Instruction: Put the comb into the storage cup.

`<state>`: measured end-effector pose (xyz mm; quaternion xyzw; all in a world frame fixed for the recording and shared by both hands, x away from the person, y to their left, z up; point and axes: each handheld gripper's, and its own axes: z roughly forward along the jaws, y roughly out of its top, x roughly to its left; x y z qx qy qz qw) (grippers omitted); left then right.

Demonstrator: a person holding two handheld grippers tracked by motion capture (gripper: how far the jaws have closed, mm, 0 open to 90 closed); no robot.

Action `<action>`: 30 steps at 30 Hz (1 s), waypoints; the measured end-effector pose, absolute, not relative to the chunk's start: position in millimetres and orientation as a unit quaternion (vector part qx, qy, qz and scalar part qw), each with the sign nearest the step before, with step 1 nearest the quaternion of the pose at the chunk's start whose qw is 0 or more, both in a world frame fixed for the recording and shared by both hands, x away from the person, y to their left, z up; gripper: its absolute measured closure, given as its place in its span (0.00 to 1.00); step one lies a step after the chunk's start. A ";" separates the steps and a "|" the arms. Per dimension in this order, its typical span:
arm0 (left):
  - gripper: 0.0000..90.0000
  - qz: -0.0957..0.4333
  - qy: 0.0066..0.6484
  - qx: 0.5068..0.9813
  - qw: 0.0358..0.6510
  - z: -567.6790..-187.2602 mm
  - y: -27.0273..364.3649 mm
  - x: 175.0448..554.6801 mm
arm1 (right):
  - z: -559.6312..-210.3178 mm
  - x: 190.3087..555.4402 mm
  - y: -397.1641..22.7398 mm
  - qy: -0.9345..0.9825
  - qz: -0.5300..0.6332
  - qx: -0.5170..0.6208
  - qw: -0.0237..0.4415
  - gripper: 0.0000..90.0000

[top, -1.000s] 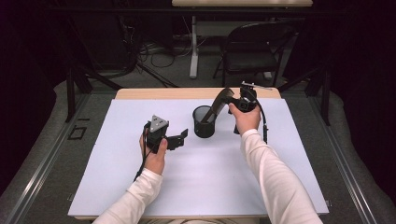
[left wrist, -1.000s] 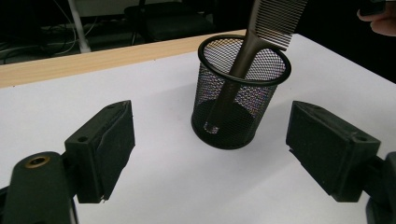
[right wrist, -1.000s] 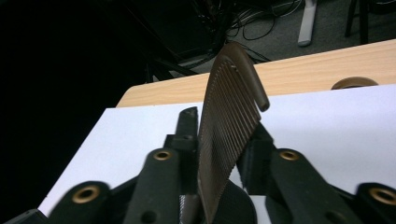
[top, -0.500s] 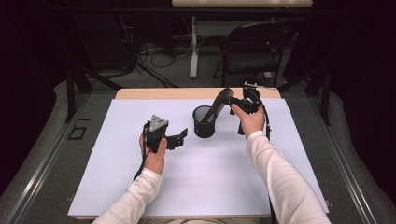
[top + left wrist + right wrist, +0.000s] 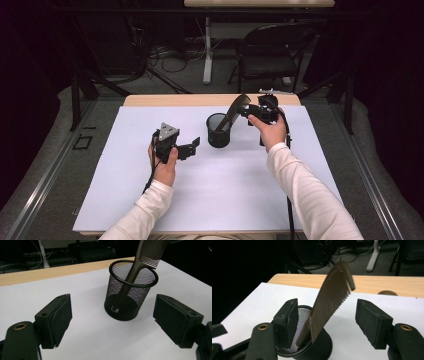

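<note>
Comb [image 5: 238, 107] dropped handle-first in mesh cup [image 5: 219, 130]; both grippers stood open.

Risk: comb leaned steeply on cup rim w/ toothed end high; a knock from the right gripper [image 5: 325, 322] on withdrawal could tip the light cup or flick the comb out. R jaws had just been opening, stood approx. half apart, comb between them but pads not pressing. Left gripper [image 5: 112, 322] was wide open, holding nothing, aimed at cup on white table [image 5: 150, 200].

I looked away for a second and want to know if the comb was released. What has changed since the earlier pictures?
The right gripper has just been opening its jaws and let go of the comb, which now leans in the mesh cup. The left gripper and the cup stayed put.
</note>
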<state>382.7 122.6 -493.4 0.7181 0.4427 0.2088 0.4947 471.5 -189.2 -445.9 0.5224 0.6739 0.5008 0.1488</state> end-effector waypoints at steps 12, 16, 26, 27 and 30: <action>0.18 0.209 0.441 0.717 0.499 -492.2 122.7 382.0 | -438.4 460.2 -180.9 0.689 0.485 0.506 0.184 0.36; 0.18 0.208 0.442 0.716 0.499 -492.3 123.1 382.5 | -438.7 456.8 -179.4 0.690 0.473 0.513 0.190 0.36; 0.18 0.207 0.441 0.715 0.502 -490.5 124.9 381.9 | -435.2 452.4 -181.9 0.692 0.457 0.513 0.220 0.29; 0.18 0.207 0.441 0.714 0.502 -490.2 125.4 381.9 | -434.3 451.6 -182.2 0.692 0.457 0.513 0.222 0.28; 0.18 0.205 0.442 0.713 0.503 -488.8 127.0 381.7 | -432.1 449.3 -183.3 0.694 0.454 0.511 0.228 0.23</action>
